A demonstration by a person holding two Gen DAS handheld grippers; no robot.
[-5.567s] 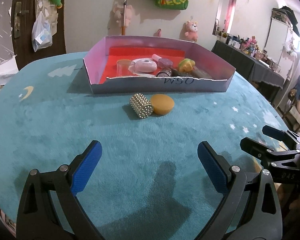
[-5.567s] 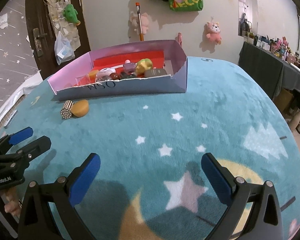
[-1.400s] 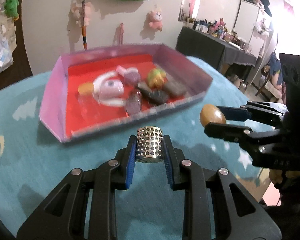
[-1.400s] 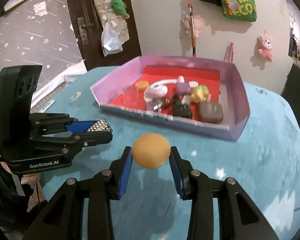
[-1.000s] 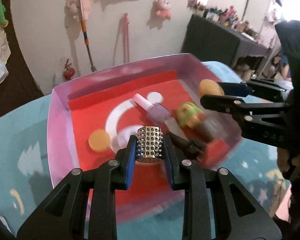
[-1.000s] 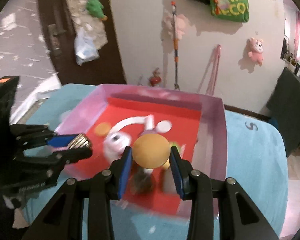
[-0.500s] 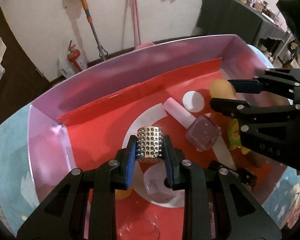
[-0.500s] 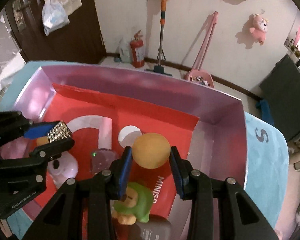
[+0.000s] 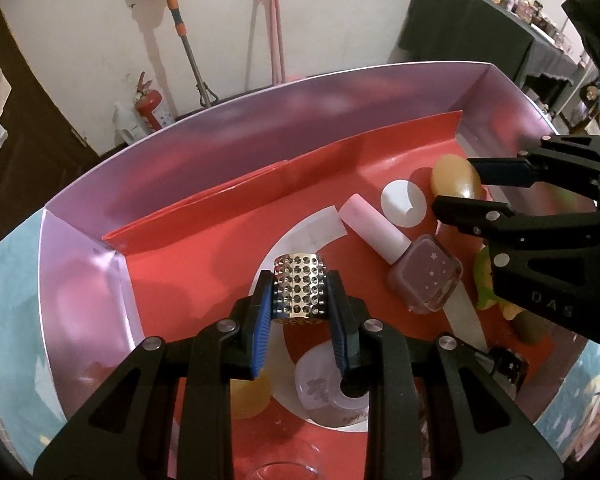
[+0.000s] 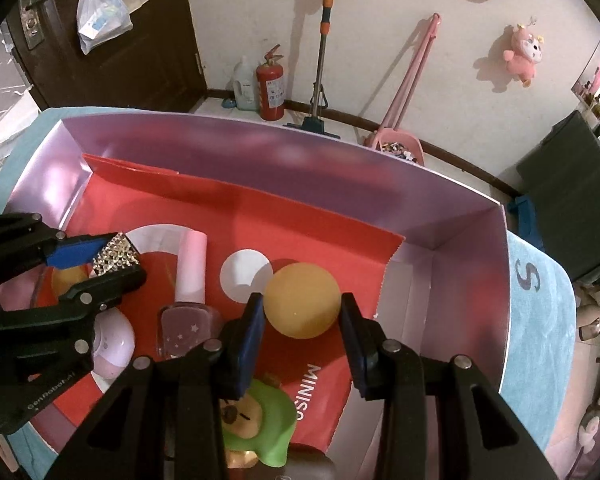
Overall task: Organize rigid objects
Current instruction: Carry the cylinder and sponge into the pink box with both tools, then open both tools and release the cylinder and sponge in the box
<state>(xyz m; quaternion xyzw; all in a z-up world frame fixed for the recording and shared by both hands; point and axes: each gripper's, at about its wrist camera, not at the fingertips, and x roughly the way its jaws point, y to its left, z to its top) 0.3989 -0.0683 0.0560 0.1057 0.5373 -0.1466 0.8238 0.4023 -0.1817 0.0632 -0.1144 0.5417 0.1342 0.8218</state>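
My left gripper (image 9: 300,300) is shut on a silver studded cylinder (image 9: 299,295) and holds it over the red floor of the pink box (image 9: 260,148). My right gripper (image 10: 302,312) is shut on an orange-yellow ball (image 10: 302,300) over the right half of the same box (image 10: 300,160). Each gripper shows in the other's view: the right one (image 9: 476,184) with the ball (image 9: 454,176), the left one (image 10: 100,264) with the cylinder (image 10: 116,258).
In the box lie a pink nail-polish bottle (image 9: 404,256), a green toy figure (image 10: 260,420), a pale lilac round case (image 9: 332,392), a small orange disc (image 10: 66,280) and a dark bottle (image 9: 508,364). The box stands on a teal starred cloth (image 10: 540,320).
Both grippers have moved forward and lower into the box, each still holding its object. Five seconds ago both were open, and the cylinder and ball lay on the cloth before the box.
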